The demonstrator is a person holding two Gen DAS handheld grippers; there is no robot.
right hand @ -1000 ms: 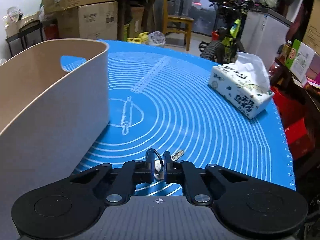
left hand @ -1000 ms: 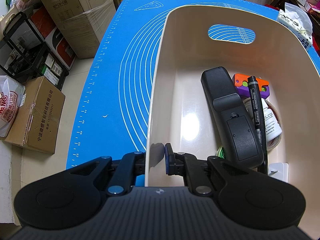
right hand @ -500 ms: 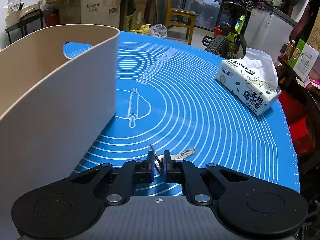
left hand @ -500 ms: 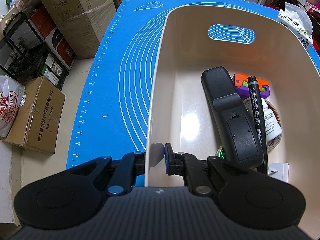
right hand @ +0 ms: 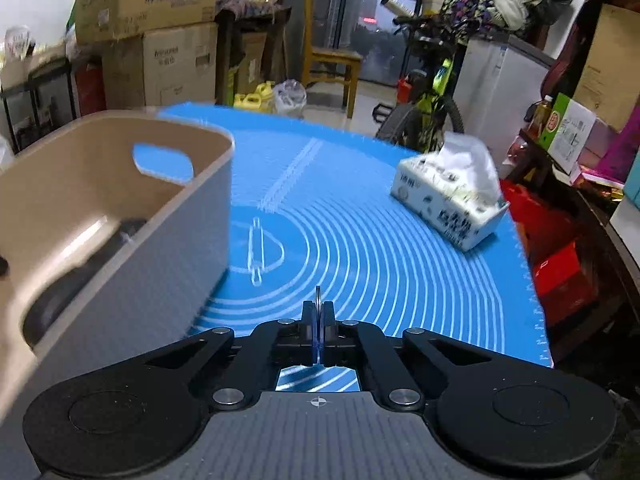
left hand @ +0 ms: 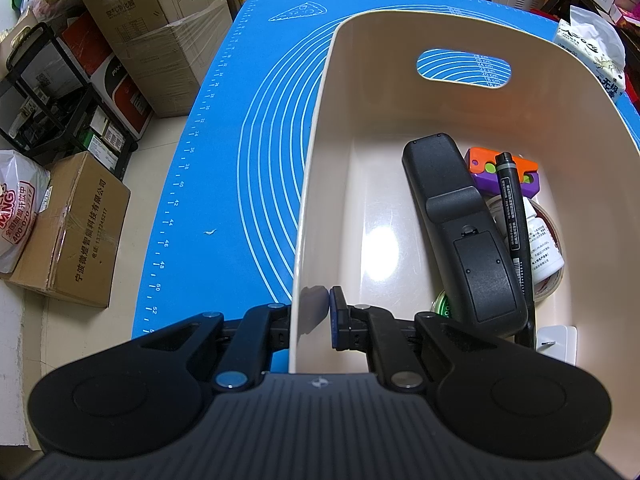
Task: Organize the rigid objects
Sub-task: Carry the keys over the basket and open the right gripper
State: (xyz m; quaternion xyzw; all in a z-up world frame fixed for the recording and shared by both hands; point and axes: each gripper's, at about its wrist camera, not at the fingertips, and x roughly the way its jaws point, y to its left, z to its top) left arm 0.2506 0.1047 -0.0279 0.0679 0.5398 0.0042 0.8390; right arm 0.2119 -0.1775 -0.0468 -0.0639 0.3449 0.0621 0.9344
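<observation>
One thin metal key ring (right hand: 318, 320), light, stiff and slippery, stands edge-on pinched in the closed right tool (right hand: 318, 314), above the blue mat (right hand: 400, 260) beside the bin (left hand: 316, 184), whose wall the left tool (left hand: 310, 314) clamps.

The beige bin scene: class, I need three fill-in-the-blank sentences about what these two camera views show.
1. The left gripper jaws clamp the ____ of the beige bin.
2. The black marker lies inside the ____.
3. The tissue pack sits on the ____ mat.

Missing words: wall; bin; blue
</observation>
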